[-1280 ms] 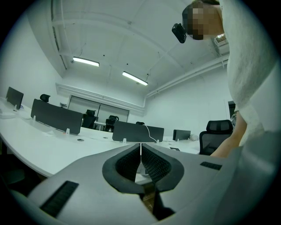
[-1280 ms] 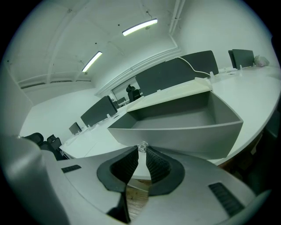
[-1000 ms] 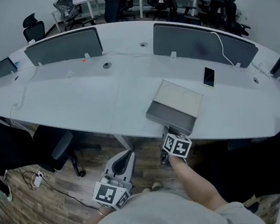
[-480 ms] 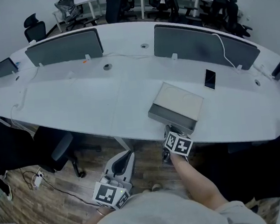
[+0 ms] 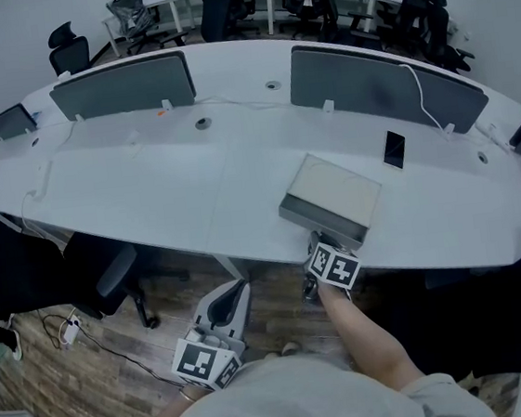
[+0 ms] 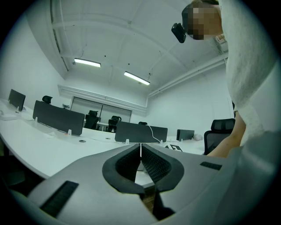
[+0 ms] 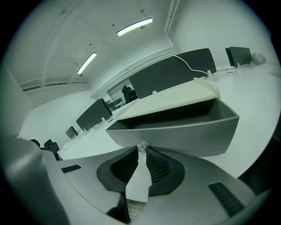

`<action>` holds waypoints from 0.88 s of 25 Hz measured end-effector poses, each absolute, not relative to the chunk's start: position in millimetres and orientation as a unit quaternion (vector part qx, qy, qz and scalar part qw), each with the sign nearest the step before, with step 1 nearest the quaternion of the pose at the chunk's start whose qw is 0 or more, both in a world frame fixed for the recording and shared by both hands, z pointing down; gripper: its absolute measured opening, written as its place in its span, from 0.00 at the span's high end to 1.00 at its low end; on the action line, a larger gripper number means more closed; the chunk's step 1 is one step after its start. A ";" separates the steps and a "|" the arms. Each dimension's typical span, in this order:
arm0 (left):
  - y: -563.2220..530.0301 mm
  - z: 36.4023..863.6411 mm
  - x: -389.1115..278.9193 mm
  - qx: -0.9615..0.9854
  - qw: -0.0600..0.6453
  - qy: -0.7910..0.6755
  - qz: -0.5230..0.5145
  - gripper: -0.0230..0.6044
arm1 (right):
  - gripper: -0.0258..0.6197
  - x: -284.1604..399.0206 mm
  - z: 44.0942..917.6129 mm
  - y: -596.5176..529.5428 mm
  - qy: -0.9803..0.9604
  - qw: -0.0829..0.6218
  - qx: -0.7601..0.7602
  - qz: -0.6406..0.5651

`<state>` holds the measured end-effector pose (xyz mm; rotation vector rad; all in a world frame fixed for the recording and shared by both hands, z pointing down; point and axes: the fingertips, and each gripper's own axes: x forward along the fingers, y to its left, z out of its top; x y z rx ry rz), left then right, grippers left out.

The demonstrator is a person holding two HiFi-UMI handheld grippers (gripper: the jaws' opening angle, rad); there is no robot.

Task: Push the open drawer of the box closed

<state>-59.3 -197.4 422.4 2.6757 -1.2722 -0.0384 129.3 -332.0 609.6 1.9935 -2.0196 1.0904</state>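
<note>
A cream-topped box (image 5: 334, 185) stands near the front edge of the white desk (image 5: 146, 188). Its grey drawer (image 5: 321, 220) sticks out toward me, part open. In the right gripper view the drawer front (image 7: 175, 134) fills the middle, with the dark opening under the cream lid (image 7: 171, 100). My right gripper (image 7: 141, 148) is shut, and its tips rest against a small clear knob (image 7: 142, 145) on the drawer front. In the head view the right gripper (image 5: 321, 243) sits just before the drawer. My left gripper (image 5: 228, 306) hangs low beside the desk, shut and holding nothing, as the left gripper view (image 6: 140, 151) shows.
A black phone (image 5: 392, 149) lies behind the box. Two grey divider screens (image 5: 120, 85) (image 5: 378, 89) stand along the desk's middle, with a white cable over the right one. Black office chairs (image 5: 104, 272) sit under the desk edge on a wooden floor.
The right gripper has edged slightly forward against the drawer front. The left gripper has stayed low by the desk.
</note>
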 end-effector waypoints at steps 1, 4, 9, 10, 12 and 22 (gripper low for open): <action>-197.4 422.0 -59.3 0.899 0.089 -0.429 -0.014 0.93 | 0.86 129.6 609.8 -332.2 -0.664 0.051 0.655 0.358; -197.2 421.1 -59.5 0.898 0.088 -0.431 -0.014 0.93 | 0.86 129.6 610.5 -332.2 -0.664 0.051 0.653 0.361; -196.5 421.0 -61.6 0.897 0.091 -0.433 -0.018 0.93 | 0.86 130.3 609.3 -332.9 -0.666 0.054 0.652 0.358; -196.3 421.1 -62.3 0.896 0.092 -0.434 -0.019 0.93 | 0.86 130.4 609.6 -333.2 -0.666 0.055 0.652 0.358; -195.7 420.3 -63.7 0.896 0.089 -0.436 -0.019 0.93 | 0.86 130.9 610.1 -334.0 -0.665 0.055 0.652 0.359; -197.5 420.6 -67.4 0.893 0.091 -0.441 -0.024 0.93 | 0.86 131.5 609.9 -337.4 -0.665 0.061 0.647 0.369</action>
